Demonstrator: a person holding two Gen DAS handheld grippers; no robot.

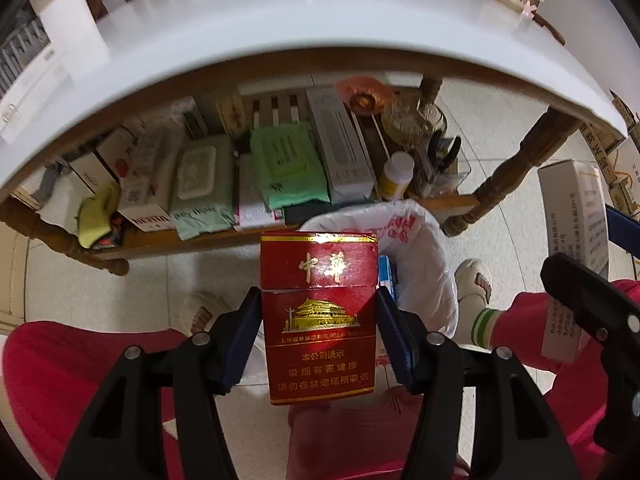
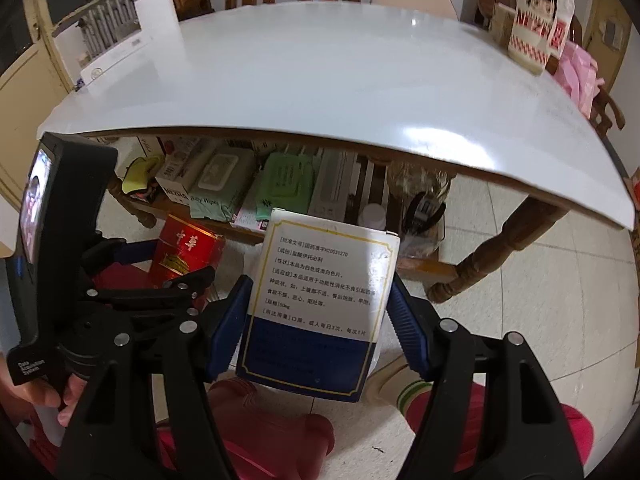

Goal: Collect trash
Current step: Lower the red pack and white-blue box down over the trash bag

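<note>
My left gripper (image 1: 318,320) is shut on a red cigarette pack (image 1: 318,316) and holds it upright above the floor, just in front of a bin lined with a white plastic bag (image 1: 420,264). My right gripper (image 2: 318,308) is shut on a white and blue medicine box (image 2: 320,300), held upright. The cigarette pack (image 2: 188,254) and the left gripper (image 2: 132,280) show at the left of the right wrist view. The medicine box (image 1: 572,216) shows at the right of the left wrist view. A blue item (image 1: 388,276) lies in the bag.
A white table top (image 2: 320,80) spans the view ahead, on wooden legs (image 1: 504,176). A low wooden shelf (image 1: 240,236) under it holds wipes packs, boxes and a bottle. A printed bag (image 2: 538,20) stands on the table's far right. The person's red-clad legs are below.
</note>
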